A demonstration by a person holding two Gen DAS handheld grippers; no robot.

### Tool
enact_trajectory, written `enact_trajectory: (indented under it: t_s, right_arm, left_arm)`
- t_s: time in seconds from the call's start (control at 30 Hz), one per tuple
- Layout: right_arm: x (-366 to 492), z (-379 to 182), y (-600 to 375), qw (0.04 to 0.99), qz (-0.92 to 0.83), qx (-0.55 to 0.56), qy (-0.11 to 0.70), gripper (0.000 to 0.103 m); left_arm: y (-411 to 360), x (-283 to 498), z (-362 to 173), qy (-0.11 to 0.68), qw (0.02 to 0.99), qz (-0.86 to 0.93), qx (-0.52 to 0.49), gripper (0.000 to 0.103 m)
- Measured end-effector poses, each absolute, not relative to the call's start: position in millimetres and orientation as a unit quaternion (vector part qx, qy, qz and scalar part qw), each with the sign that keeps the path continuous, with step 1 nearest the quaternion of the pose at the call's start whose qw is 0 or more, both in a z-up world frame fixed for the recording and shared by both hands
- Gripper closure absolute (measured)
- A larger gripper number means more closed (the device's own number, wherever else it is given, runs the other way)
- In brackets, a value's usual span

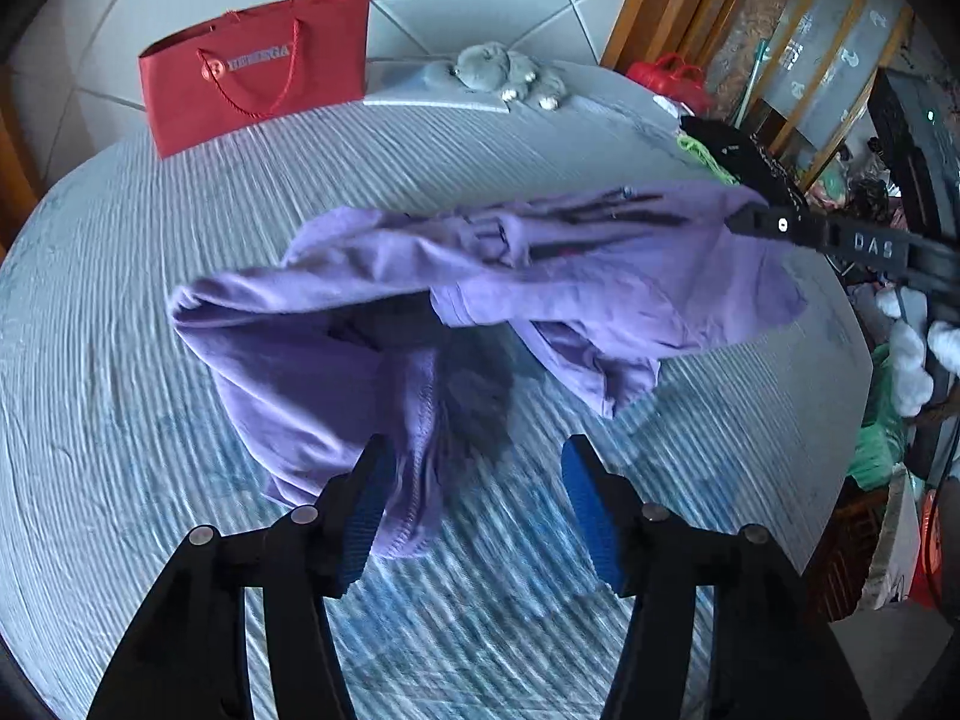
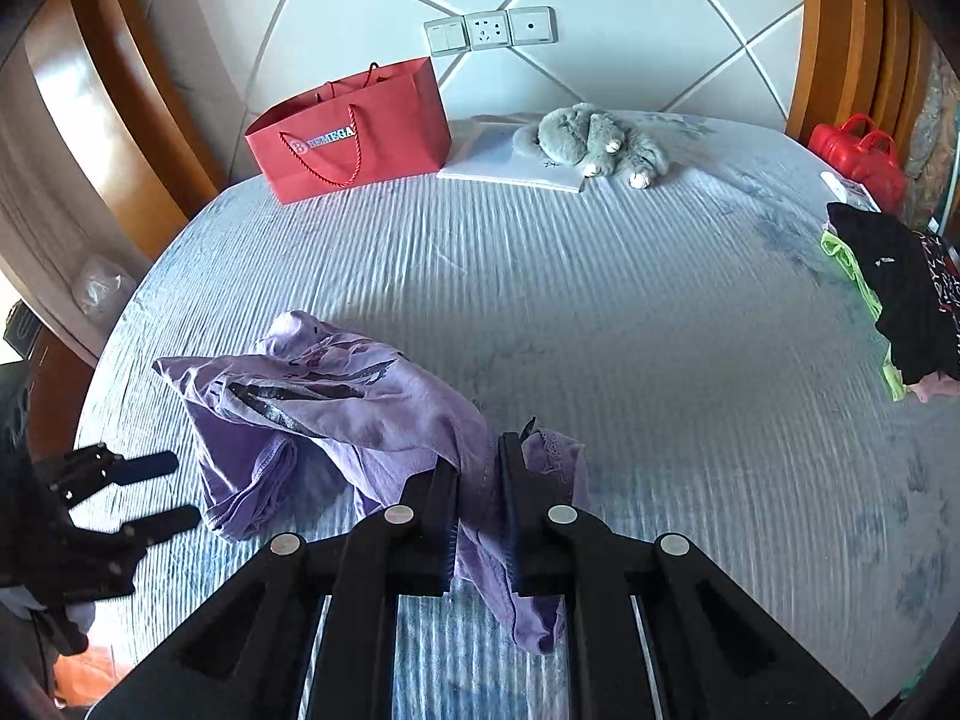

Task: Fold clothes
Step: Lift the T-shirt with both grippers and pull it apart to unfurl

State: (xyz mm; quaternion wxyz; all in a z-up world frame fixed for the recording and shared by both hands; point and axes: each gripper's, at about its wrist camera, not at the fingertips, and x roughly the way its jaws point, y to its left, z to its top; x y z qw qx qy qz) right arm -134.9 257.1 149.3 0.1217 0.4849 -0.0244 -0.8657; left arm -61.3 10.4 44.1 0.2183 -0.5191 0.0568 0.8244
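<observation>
The right gripper (image 2: 480, 504) pinches the purple shirt (image 2: 336, 414), lifting it off the bed (image 2: 600, 312). The left gripper (image 1: 474, 498) gapes, holding nothing. The red bag (image 2: 354, 132) reads "BEMEGA".

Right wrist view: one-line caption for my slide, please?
Right gripper shut on the purple shirt, lifting one edge off the striped bedspread; left gripper open alongside.

bedspread (image 1: 480, 570) blurred; clothes pile (image 2: 912, 312) cut off.
</observation>
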Motion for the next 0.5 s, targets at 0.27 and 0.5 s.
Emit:
enact_trajectory:
  t_s: [0.27, 0.5]
  right_arm:
    - [-135, 133, 266, 0.135, -0.856, 0.498, -0.018, 0.092]
    - [-146, 170, 287, 0.117, -0.892, 0.436, -0.006, 0.095]
  left_arm:
    - [18, -89, -7, 0.104, 0.074, 0.827, -0.548, 0.089]
    - [-56, -103, 134, 0.079, -0.008, 0.902, -0.424, 0.095]
